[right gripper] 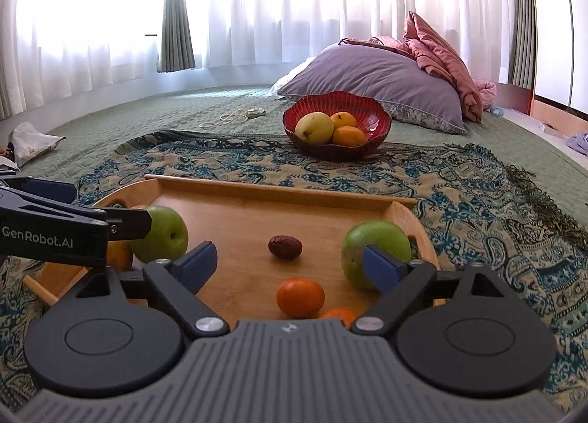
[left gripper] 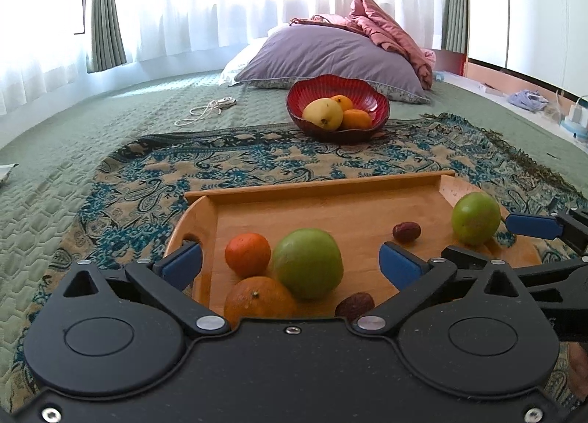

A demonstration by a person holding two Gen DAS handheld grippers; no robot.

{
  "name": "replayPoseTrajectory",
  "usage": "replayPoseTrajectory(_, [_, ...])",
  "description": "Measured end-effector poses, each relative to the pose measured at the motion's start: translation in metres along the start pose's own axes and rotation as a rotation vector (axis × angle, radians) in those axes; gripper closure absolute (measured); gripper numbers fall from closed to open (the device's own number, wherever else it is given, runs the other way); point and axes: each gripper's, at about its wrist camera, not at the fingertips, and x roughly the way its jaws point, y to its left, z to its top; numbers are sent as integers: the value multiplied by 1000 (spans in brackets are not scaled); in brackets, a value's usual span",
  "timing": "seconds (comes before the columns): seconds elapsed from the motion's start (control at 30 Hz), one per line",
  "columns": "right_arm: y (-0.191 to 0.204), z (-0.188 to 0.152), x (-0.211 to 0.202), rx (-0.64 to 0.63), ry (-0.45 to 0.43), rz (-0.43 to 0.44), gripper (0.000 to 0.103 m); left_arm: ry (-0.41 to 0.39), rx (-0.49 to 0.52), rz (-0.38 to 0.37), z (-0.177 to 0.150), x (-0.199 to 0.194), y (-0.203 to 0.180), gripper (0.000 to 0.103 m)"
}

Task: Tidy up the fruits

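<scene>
A wooden tray (left gripper: 330, 217) (right gripper: 257, 210) lies on a patterned throw. It holds two green apples (left gripper: 308, 263) (left gripper: 476, 218), oranges (left gripper: 247, 254) (left gripper: 259, 300) and two dates (left gripper: 406, 232) (left gripper: 354, 307). My left gripper (left gripper: 290, 265) is open around the near green apple and oranges, not touching them. My right gripper (right gripper: 290, 263) is open above an orange (right gripper: 300, 296), with a date (right gripper: 285, 246) beyond and a green apple (right gripper: 375, 246) at its right finger. A red bowl (left gripper: 378, 103) (right gripper: 375, 111) behind the tray holds a yellow mango (left gripper: 323, 114) (right gripper: 314, 127) and two oranges.
A purple pillow (left gripper: 330, 55) and a pink blanket (left gripper: 386, 22) lie behind the bowl. A white cable (left gripper: 205, 109) lies on the green bedspread at the left. Curtained windows fill the back. A crumpled bag (right gripper: 29, 142) lies far left.
</scene>
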Motion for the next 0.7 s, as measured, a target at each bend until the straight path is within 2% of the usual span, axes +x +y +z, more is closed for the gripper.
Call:
replayPoseTrajectory(0.13, [-3, -5, -6, 21, 7, -1, 7, 0, -9, 2, -5, -7, 2, 0])
replayPoseTrajectory(0.27, [-5, -8, -14, 24, -7, -5, 0, 1, -13, 9, -11, -14, 4, 0])
replayPoseTrajectory(0.53, [-2, -21, -30, 20, -15, -13, 0, 12, -41, 22, -30, -25, 9, 0])
replayPoseTrajectory(0.7, [-2, -38, -40, 63, -9, 5, 0, 19, -64, 31, -52, -33, 11, 0])
